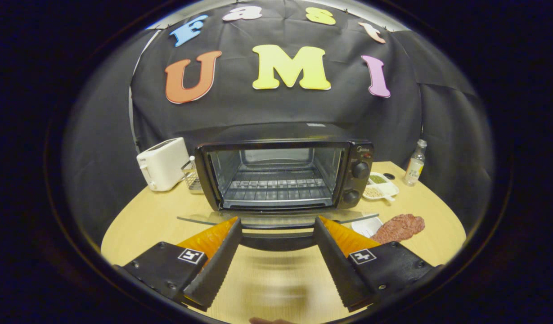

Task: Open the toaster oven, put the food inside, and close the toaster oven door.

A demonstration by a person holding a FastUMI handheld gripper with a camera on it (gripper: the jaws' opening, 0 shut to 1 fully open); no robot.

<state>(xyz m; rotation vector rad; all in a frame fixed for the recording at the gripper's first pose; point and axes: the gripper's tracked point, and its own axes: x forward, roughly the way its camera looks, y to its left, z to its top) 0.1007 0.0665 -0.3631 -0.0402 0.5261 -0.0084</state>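
1. The gripper has its fingers spread wide and pinches nothing; bare table shows through the gap, with the tips pointing toward 12 o'clock.
2. Just ahead of the fingertips lies the toaster oven door, swung down flat and open. Its dark handle sits between the two fingers, though the blur there makes it hard to say whether either finger touches it.
3. At about 2 o'clock from the right fingertip, the food, a reddish-brown patty-like slab, lies on the table. It seems to rest against a small white dish on its near-left side.
4. Beyond the door at 12 o'clock stands the toaster oven, its cavity open and a wire rack visible inside. Two knobs sit on its right-hand panel.
5. At 3 o'clock from the oven, a white divided dish holds green and pale fillings.
6. Farther out at 2 o'clock from the oven, a small clear bottle stands upright near the table's back edge.
7. At 9 o'clock from the oven sits a white toaster, with a small wire basket between the two.
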